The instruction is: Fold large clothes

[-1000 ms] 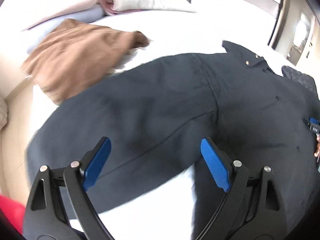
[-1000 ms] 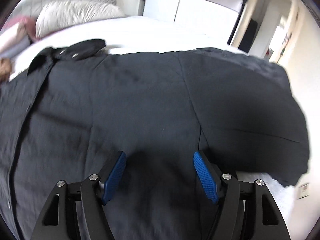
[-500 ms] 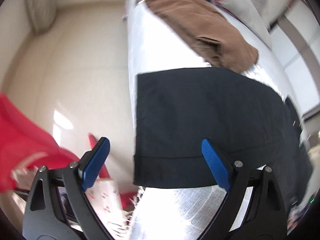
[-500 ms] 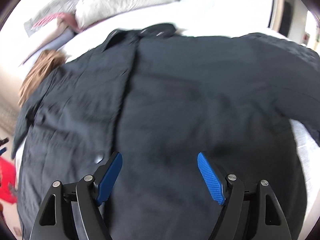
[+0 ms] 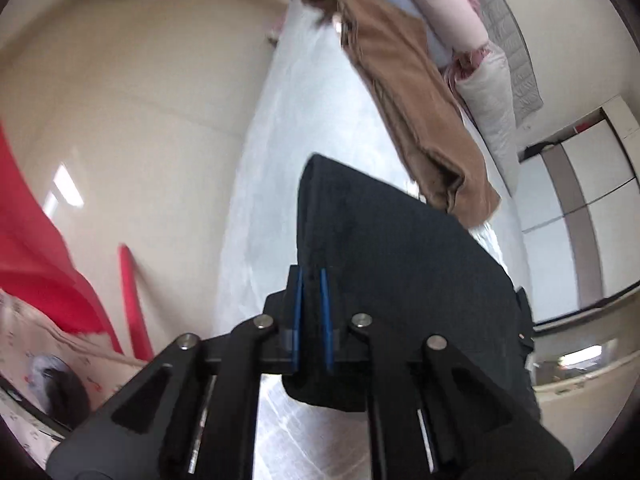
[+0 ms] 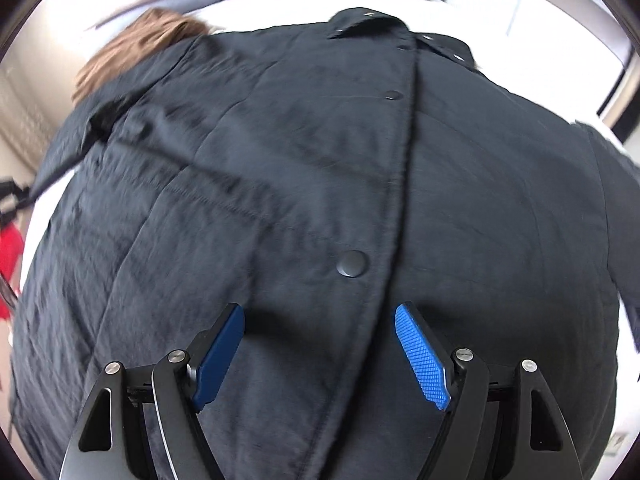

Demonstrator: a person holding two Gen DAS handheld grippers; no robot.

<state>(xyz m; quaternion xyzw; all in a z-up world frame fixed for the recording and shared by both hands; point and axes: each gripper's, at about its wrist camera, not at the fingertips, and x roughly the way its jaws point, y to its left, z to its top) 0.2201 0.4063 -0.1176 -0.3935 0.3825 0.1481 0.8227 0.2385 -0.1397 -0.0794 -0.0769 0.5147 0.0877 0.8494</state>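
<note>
The left claw (image 5: 311,280) is clamped on the end of the dark jacket's sleeve (image 5: 384,248), its two blue pads nearly together with the cloth pinched between them. The sleeve rises from the claw and runs away to the right over the white bed (image 5: 272,160), its far end showing as a straight folded edge. Beyond it, farther along the bed, lies a brown garment (image 5: 416,92), with pillows (image 5: 492,92) at the far right.

The right claw (image 6: 320,334) hangs with its pads spread wide over the lower front of the dark jacket (image 6: 280,160), gripping nothing; whether the tips touch the cloth cannot be told. The jacket lies spread front-up across the bed, collar at the far side, its snap-buttoned placket (image 6: 404,152) running from the collar down to between the pads. One round snap (image 6: 352,264) sits just beyond the claw. The cloth is dark navy or black, lightly wrinkled, with stitched seams. The brown garment (image 6: 132,40) peeks out at the far left.
</note>
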